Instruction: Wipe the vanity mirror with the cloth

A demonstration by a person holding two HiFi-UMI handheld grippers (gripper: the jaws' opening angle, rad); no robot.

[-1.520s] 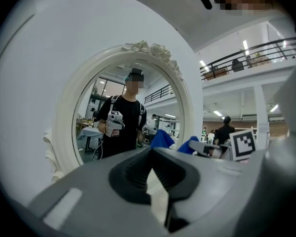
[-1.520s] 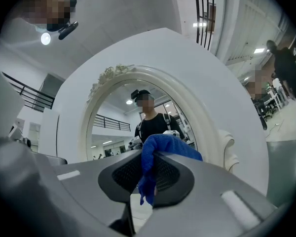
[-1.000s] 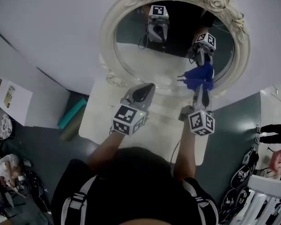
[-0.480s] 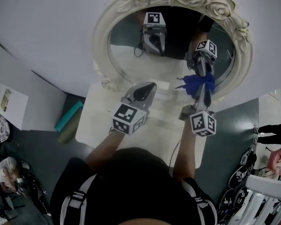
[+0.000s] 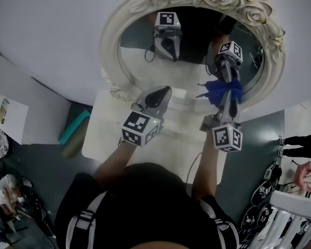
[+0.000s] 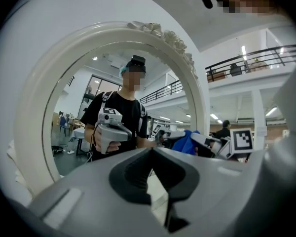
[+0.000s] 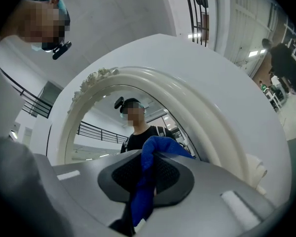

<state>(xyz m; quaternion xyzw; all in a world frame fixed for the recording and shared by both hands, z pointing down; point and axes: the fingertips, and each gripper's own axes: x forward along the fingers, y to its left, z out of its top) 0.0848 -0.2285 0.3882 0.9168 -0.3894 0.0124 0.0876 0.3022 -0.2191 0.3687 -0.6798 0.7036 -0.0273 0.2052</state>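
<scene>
Grippers both reach over a white table (image 5: 101, 136) toward the oval, rose-framed mirror (image 5: 110, 43) standing on it. Right gripper (image 5: 226, 93) clenches the blue cloth (image 5: 219, 90), bunched against lower right glass. Left gripper (image 5: 163, 91), jaws together and empty, hangs near the frame's lower edge.

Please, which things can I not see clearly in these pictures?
1. Whether the cloth touches the mirror: in the head view, the cloth merges with its reflection; in the right gripper view, the right tongs block the contact.
2. Mirror's lower rim: head view, partly behind the left tongs.
3. Smears on the mirror: too small in every view.
</scene>
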